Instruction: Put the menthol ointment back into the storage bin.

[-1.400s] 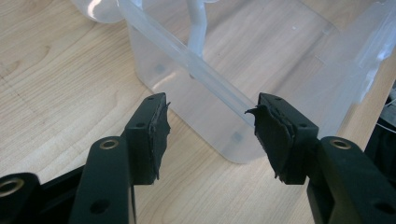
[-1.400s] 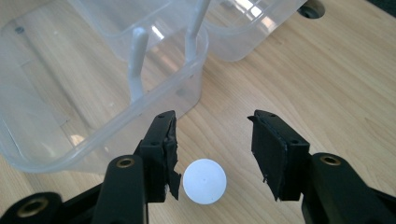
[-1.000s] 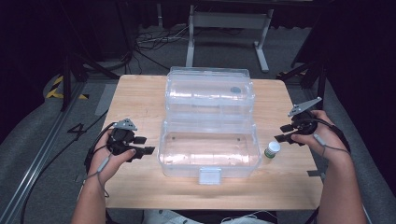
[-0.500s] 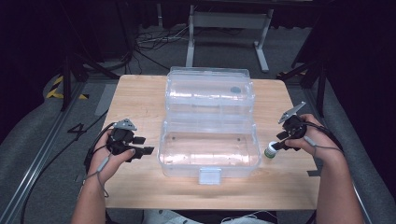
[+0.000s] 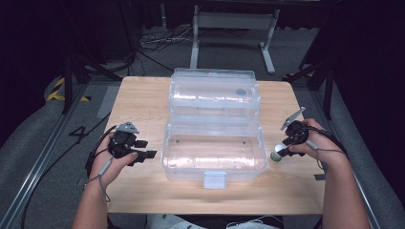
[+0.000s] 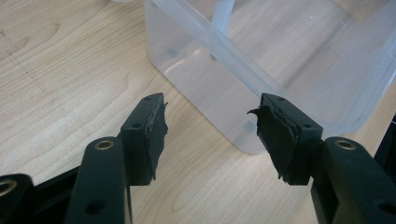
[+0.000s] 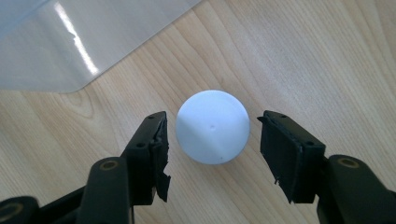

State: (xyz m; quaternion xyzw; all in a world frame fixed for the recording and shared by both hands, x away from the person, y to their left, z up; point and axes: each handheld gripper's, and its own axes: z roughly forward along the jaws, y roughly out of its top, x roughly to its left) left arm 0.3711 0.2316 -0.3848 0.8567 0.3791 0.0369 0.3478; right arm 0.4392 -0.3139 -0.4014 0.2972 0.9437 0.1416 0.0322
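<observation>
Bottle [image 7: 212, 126] with a round white cap stands on the wooden table [image 5: 143, 95], just right of the clear plastic box's [image 5: 213, 152] near right corner. Right gripper [image 7: 212, 140] has just been opening and straddles the cap, pads apart from it. Left gripper [image 6: 210, 135] gapes empty beside the box's rounded left wall; bare wood lies around both.

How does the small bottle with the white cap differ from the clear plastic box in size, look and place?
The bottle is far smaller than the box. The bottle's cap is opaque white, while the box is see-through. The bottle stands upright between the open jaws of the right tool, untouched by the pads; the box lies open mid-table, no tool around it. Both rest on the wooden table.
</observation>
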